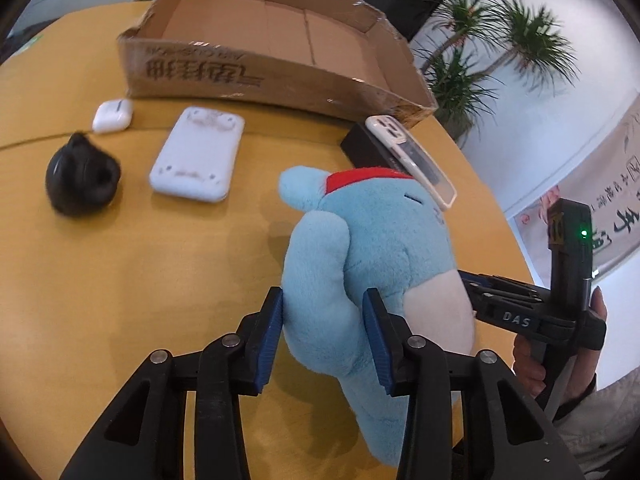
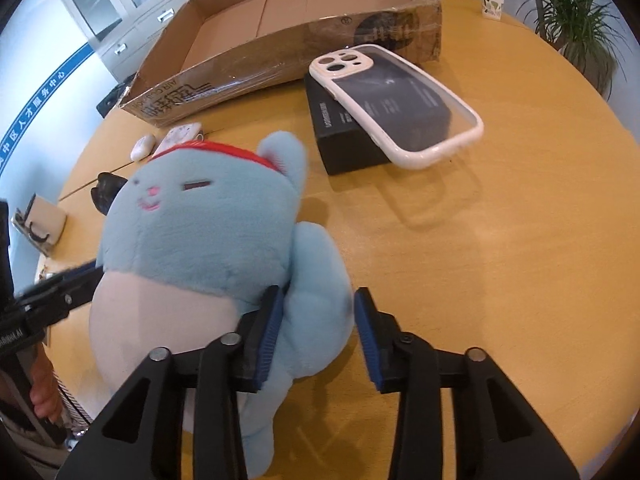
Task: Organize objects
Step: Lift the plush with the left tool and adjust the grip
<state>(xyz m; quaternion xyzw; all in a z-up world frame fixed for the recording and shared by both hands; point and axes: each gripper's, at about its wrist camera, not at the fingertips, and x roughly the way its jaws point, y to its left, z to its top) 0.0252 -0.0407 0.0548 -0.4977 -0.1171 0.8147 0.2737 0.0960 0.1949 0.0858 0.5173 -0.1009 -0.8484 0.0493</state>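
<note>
A light-blue plush toy (image 1: pixel 376 232) with a red headband and a pale belly is upright over the round wooden table (image 1: pixel 140 280). My left gripper (image 1: pixel 324 300) is shut on one of its arms, blue pads pressing both sides. In the right wrist view the plush toy (image 2: pixel 200 232) faces the camera, and my right gripper (image 2: pixel 318 300) is shut on its other arm. An open, shallow cardboard box (image 1: pixel 208 76) lies behind it with nothing inside.
A white power bank (image 1: pixel 198 156), a white earbuds case (image 1: pixel 112 115) and a black rounded object (image 1: pixel 82 176) lie left of the plush. A clear phone case (image 2: pixel 400 108) rests on a black box (image 2: pixel 344 140). A paper cup (image 2: pixel 492 2) stands far right.
</note>
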